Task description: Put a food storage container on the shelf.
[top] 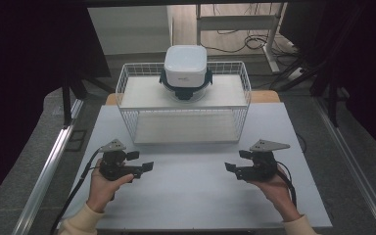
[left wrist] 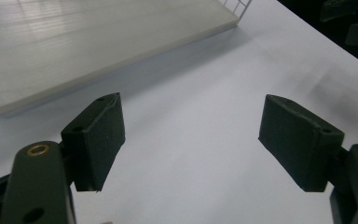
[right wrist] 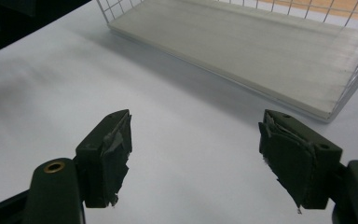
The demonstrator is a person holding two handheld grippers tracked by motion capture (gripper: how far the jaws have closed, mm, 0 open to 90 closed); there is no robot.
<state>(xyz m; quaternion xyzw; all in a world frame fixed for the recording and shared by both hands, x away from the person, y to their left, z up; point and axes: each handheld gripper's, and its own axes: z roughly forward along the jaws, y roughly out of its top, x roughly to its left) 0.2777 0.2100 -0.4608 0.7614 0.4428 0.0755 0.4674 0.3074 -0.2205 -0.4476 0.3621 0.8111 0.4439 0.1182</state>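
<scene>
A white lidded container (top: 185, 66) with dark side clips stands on the top shelf of a white wire rack (top: 127, 78) at the back of the table. My left gripper (top: 141, 161) is held low over the table's front left, pointing right, jaws wide apart with nothing between them. The right gripper (top: 238, 160) mirrors it at the front right, pointing left, also open and empty. In the left gripper view the left gripper (left wrist: 191, 121) hangs over bare tabletop near the rack's lower board (left wrist: 74, 42). The right gripper view shows the right gripper (right wrist: 196, 135) with torn pads, near that board (right wrist: 242, 51).
The white table (top: 191, 196) stretches between the two hands in front of the rack. A metal rail (top: 44, 171) runs along the floor at the left, another at the right. Cables and a desk frame lie beyond the rack.
</scene>
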